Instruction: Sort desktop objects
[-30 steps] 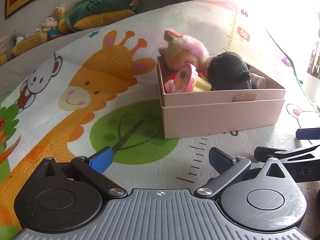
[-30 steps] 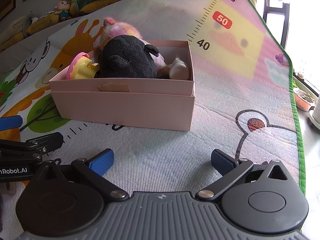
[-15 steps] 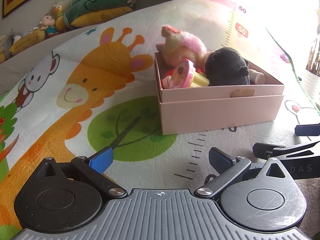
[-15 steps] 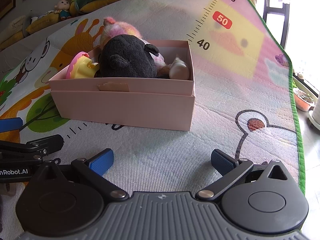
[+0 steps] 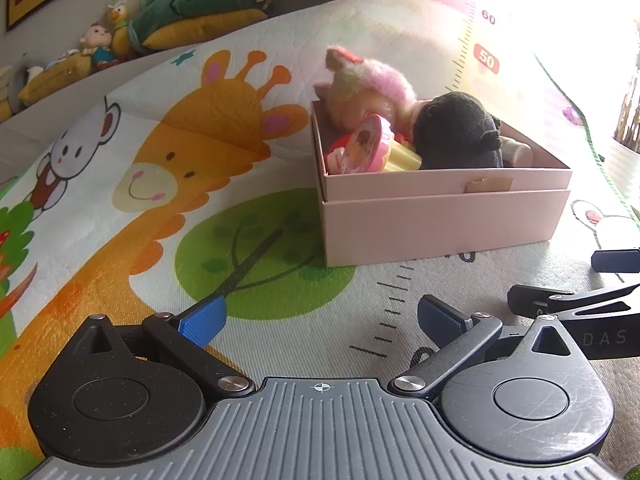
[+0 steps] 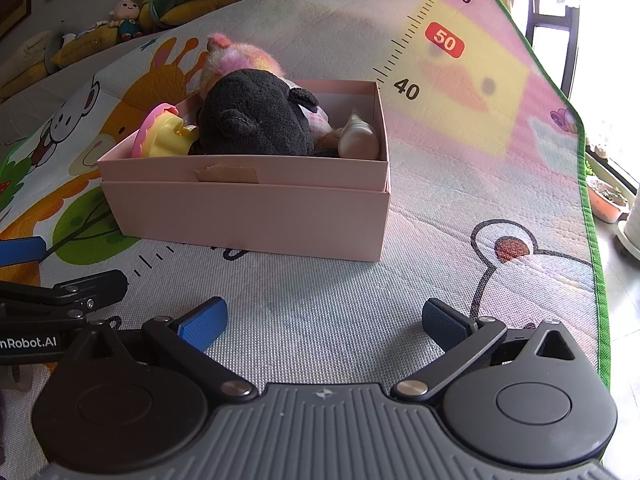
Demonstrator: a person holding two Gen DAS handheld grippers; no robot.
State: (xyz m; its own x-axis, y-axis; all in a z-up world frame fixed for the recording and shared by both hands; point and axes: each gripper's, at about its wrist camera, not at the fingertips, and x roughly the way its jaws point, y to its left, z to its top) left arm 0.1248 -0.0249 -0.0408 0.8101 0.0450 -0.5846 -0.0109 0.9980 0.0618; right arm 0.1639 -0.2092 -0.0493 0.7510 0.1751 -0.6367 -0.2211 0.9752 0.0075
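The pink box (image 6: 256,216) sits on the play mat (image 6: 460,168), packed with a black plush (image 6: 256,120) and pink-haired doll (image 5: 372,84) (toys heaped). My left claw (image 5: 320,316) and right claw (image 6: 324,318) gape wide, empty, just short of it.

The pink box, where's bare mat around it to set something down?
Right of the pink box, the mat is bare out to its green edge. Left of it, the giraffe and tree prints lie bare. The strip between the box and both open grippers is free too. Inside the box, toys crowd it.
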